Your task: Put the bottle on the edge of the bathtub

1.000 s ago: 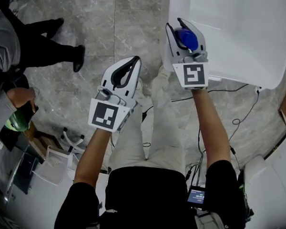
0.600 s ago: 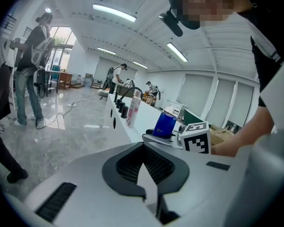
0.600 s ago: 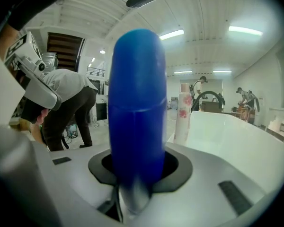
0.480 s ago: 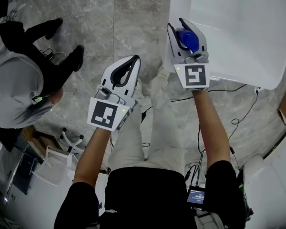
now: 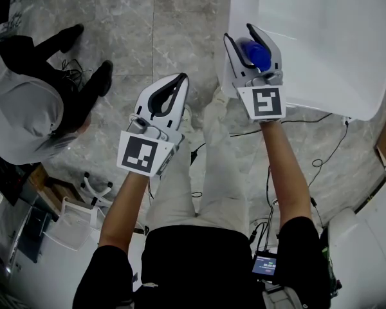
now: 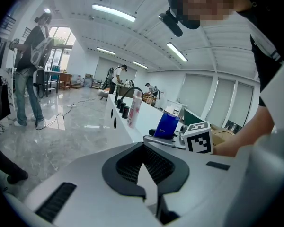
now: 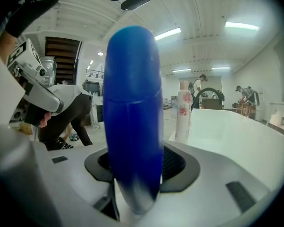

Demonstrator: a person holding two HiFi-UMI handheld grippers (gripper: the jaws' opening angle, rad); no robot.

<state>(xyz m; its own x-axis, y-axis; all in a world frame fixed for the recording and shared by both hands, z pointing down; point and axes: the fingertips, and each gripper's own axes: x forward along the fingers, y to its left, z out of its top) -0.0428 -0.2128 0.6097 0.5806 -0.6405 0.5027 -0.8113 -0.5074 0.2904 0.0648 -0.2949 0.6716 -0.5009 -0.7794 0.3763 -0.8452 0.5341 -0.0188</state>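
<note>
A blue bottle (image 5: 253,52) stands upright on the white bathtub's rim (image 5: 239,5), at the tub's left side. My right gripper (image 5: 238,32) reaches around it, and its jaws are opening. The bottle is still between them, with a gap showing beside one finger (image 5: 230,50). In the right gripper view the blue bottle (image 7: 132,117) fills the middle and hides the fingertips. My left gripper (image 5: 182,79) hangs over the marble floor to the left of the tub, shut and empty. From the left gripper view the bottle (image 6: 168,125) shows on the rim, beside the right gripper's marker cube (image 6: 199,138).
A pink-flowered bottle (image 7: 182,110) and a black faucet (image 7: 208,96) stand further along the tub edge. A person in a white cap (image 5: 26,114) bends over at the left. Cables (image 5: 321,159) trail on the floor near my legs. A white wire frame (image 5: 83,205) sits at lower left.
The right gripper's jaws have spread wider around the blue bottle. The person at the left has bent forward into view. My left gripper has hardly moved.
</note>
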